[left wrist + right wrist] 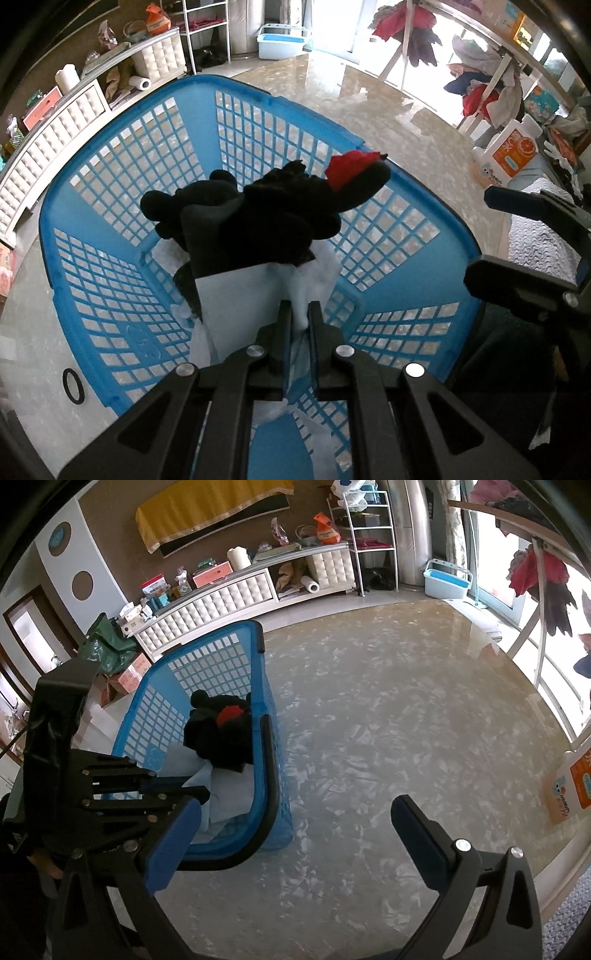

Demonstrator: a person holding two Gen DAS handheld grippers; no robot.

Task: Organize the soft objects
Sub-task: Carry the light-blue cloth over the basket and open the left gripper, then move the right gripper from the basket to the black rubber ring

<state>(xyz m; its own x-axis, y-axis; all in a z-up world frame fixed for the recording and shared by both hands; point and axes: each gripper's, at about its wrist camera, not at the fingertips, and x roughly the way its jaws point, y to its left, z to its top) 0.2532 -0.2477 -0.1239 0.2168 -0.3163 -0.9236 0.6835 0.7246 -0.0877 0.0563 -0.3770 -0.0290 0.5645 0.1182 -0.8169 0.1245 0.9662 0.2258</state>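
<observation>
A blue slatted laundry basket [122,206] stands on the floor, and my left gripper [299,308] points down into it. Its jaws are shut on a white cloth [321,269] that trails to the basket floor. A black plush toy [266,214] with a red patch [351,166] lies on the cloth just beyond the fingertips. The right wrist view shows the same basket [207,657], toy [221,734] and pale cloth [229,794], with my left gripper [195,792] reaching in from the left. My right gripper [295,834] hangs open over bare floor, right of the basket, holding nothing.
A white tufted cabinet [221,602] with clutter on top runs along the back wall. A pale blue tub [447,578] sits by the window. A drying rack with clothes [406,29] and a detergent bottle [509,147] stand right. A black ring [74,387] lies on the floor.
</observation>
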